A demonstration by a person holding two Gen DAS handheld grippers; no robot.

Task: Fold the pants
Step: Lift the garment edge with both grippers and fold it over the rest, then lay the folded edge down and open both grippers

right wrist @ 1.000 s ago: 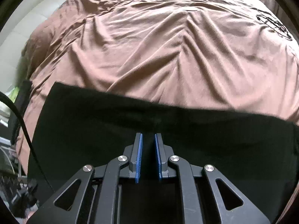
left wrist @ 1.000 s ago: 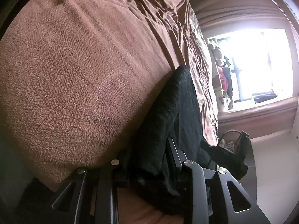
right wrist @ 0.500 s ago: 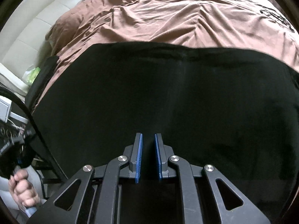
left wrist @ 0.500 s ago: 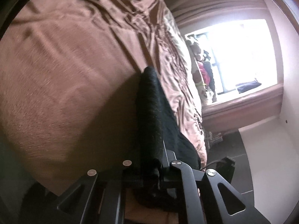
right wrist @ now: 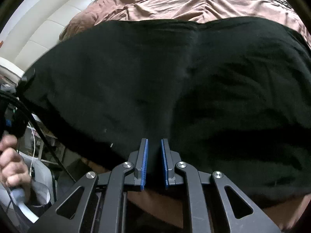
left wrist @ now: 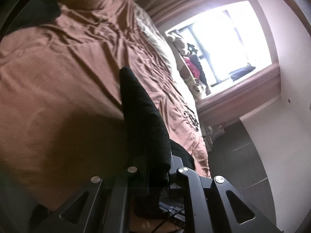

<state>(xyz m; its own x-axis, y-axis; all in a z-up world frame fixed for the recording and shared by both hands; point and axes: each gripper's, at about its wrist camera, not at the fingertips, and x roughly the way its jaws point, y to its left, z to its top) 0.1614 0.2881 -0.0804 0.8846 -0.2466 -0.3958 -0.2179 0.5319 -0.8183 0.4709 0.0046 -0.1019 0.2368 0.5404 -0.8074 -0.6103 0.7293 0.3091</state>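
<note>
Right wrist view: right claw [right wrist: 154, 163] clamps the black pants [right wrist: 175, 81] edge (cloth spreading ahead); left claw [left wrist: 153, 167] clamps it too.

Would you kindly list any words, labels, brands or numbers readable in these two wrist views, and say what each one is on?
No readable text in either view.
Brown bedspread: its black embroidered motif is a pattern, with no legible letters.
Black fabric pants: no label or tag visible.
Clutter by the bright window: too blurred to read.
</note>
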